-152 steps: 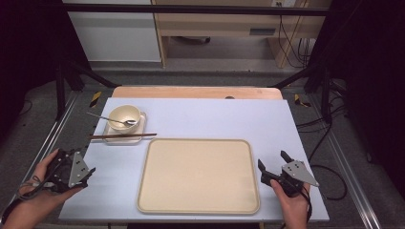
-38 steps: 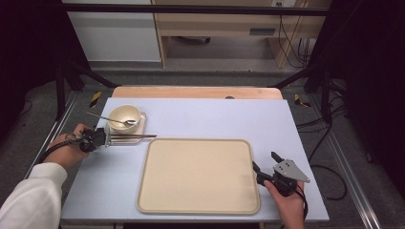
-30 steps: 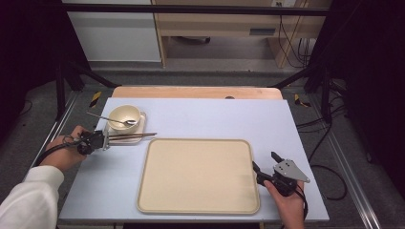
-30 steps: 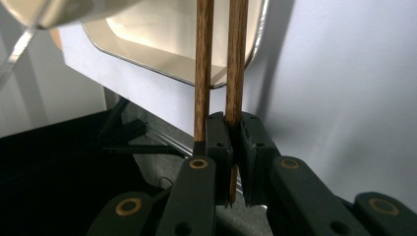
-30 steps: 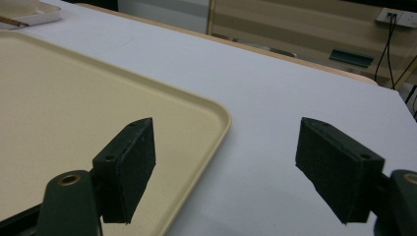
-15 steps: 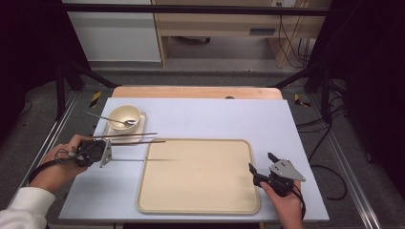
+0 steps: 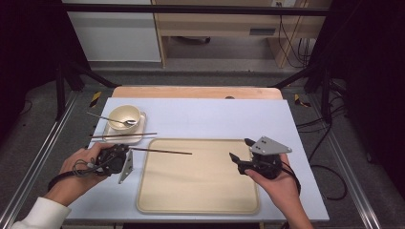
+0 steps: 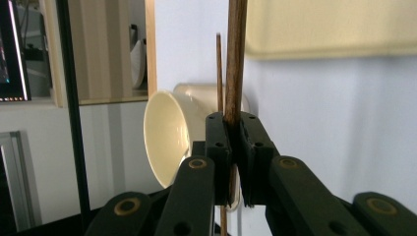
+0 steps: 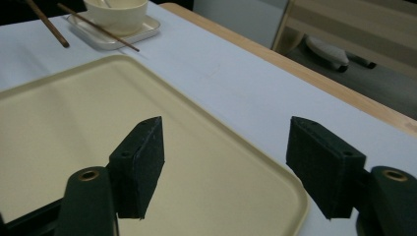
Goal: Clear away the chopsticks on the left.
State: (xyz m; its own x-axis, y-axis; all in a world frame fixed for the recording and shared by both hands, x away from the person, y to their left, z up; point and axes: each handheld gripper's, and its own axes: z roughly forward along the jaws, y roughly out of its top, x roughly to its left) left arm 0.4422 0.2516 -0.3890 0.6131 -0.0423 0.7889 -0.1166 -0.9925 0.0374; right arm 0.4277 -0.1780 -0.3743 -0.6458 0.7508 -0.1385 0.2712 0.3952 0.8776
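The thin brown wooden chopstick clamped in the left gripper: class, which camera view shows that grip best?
The left gripper view: its black jaws pinch the thin brown wooden chopstick. The high view shows its whole length over the tray; the right gripper view shows one end.

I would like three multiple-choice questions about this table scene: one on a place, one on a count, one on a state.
1. Where does the spoon rest?
A. in the bowl
B. on the tray
C. on the floor

2. How many chopsticks are there?
A. one
B. two
C. four

3. How is the right gripper?
A. shut on a spoon
B. shut on a chopstick
C. open and empty

Answers:
1. A: its head lies inside the bowl.
2. B: one chopstick is clamped in the left gripper, the other chopstick lies on the small plate.
3. C: its jaws stand apart over the tray.
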